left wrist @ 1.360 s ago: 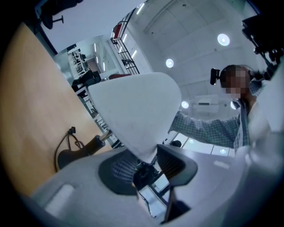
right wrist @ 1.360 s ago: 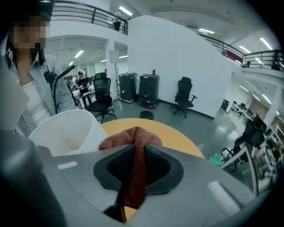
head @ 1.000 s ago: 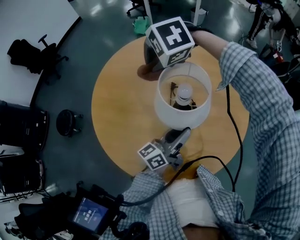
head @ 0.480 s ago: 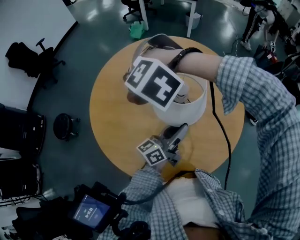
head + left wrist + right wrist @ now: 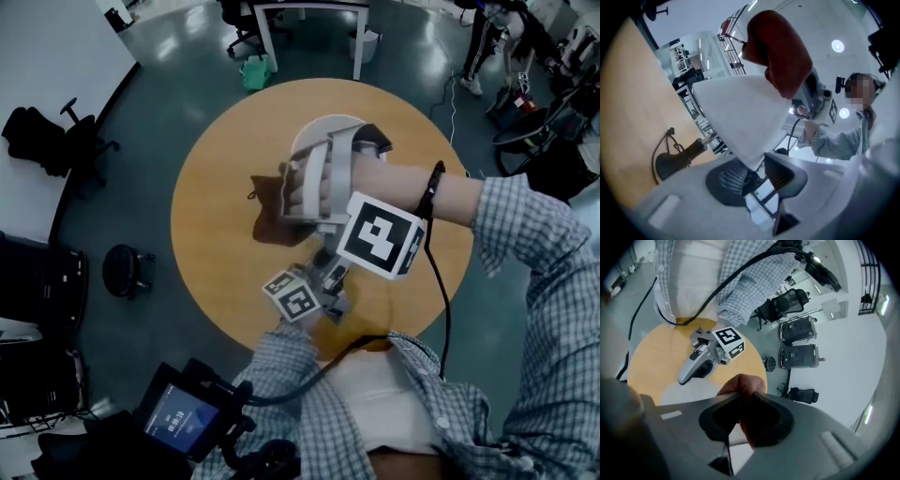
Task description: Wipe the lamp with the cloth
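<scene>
Rust-brown cloth is pinched between the jaws of the right gripper, which are clenched on it. Seen from the left gripper view, the cloth sits against the upper edge of the white lampshade, with the right gripper just behind it. The left gripper has the shade's lower rim between its jaws, which are closing, and the pads already meet the fabric on both sides. The shade tilts above its dark lamp base, which stands on the round wooden table with a thin cord looped beside it. In the head view the person's right hand covers most of the lamp.
</scene>
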Motion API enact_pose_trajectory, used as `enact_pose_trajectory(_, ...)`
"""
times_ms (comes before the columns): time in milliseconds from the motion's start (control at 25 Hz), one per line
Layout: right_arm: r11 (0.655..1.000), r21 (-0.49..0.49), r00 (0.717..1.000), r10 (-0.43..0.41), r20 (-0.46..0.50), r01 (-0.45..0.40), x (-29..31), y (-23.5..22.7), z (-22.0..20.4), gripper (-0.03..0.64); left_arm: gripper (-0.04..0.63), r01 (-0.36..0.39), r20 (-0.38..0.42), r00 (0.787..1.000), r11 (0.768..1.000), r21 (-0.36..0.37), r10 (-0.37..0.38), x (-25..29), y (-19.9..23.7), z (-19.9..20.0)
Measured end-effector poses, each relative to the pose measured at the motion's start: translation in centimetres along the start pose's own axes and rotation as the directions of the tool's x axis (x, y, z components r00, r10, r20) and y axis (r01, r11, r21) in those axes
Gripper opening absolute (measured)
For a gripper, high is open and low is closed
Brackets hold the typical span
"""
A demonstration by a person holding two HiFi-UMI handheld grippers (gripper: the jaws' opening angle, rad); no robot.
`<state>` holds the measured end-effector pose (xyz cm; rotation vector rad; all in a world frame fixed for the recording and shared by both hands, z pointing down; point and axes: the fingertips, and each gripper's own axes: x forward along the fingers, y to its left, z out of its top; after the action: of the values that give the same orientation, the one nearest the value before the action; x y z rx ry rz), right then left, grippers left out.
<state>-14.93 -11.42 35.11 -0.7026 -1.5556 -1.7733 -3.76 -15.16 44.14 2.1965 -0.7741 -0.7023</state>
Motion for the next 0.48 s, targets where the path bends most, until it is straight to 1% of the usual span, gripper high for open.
enact_pose_trajectory(80,0.997,0.01,0.997,-0.076,-0.013,0.076,-0.8,0.5,0.6,0.063,0.117,-0.001,0.0,1.0,1.0,0.001,0.001,0.1,0.0,0.2)
enact_pose_trajectory(160,0.993,0.047,0.993,-0.109,-0.035,0.11,-1.4,1.8,1.0,0.063,0.117,-0.001,-0.002,1.0,1.0,0.002,0.001,0.0,0.2,0.1)
enact_pose_trajectory(320,0.983,0.139,0.989,-0.11,-0.102,0.124,-2.9,5.2,1.4,0.063,0.114,0.0,-0.01,1.0,1.0,-0.002,0.0,0.1,0.4,-0.3)
enact_pose_trajectory(480,0.963,0.216,0.979,-0.128,-0.161,0.162,-4.4,7.0,1.1,0.063,0.107,0.002,-0.018,1.0,1.0,-0.002,-0.002,0.1,0.5,-0.1)
